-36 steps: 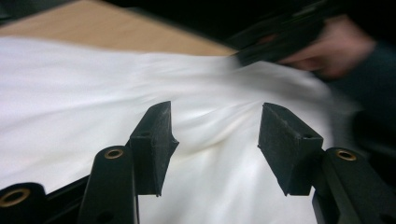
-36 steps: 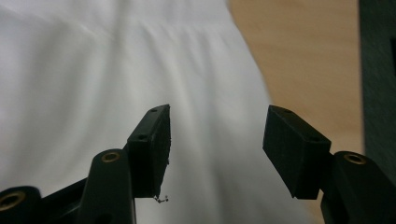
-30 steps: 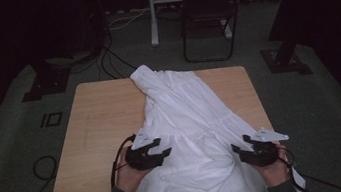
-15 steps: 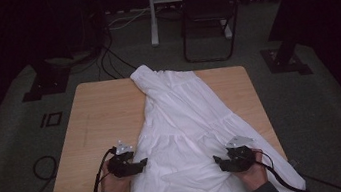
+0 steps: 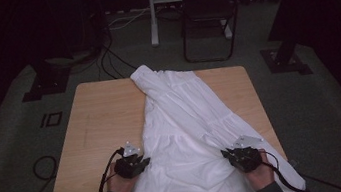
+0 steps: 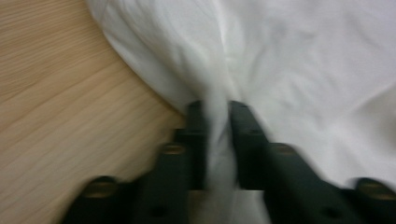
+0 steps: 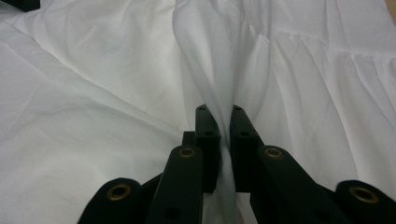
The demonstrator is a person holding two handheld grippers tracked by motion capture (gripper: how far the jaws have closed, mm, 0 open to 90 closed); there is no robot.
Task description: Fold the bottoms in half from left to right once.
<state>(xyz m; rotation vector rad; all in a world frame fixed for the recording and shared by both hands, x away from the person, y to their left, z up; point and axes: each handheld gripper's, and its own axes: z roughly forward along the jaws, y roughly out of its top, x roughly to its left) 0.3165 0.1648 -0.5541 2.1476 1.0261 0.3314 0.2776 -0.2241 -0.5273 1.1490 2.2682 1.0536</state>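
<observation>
A white garment [image 5: 187, 124] lies lengthwise on the wooden table [image 5: 101, 121], its wide end hanging over the near edge. My left gripper [image 5: 140, 163] is at the garment's left edge; its jaws have just closed and pinch a ridge of the white cloth [image 6: 217, 126] between the pads. My right gripper [image 5: 230, 156] is at the garment's right side; its jaws have also just closed on a raised fold of the cloth [image 7: 219, 107]. A hand holds each gripper from the near edge.
Bare wood [image 6: 70, 107] lies left of the garment. A folding chair [image 5: 208, 20] and a white stand [image 5: 152, 13] are on the floor behind the table. Cables [image 5: 42, 167] trail on the carpet at the left. Dark stand bases [image 5: 287, 59] flank the table.
Both grippers have come down toward the near edge and settled on the garment's sides. Their jaws have shut on folds of cloth.
</observation>
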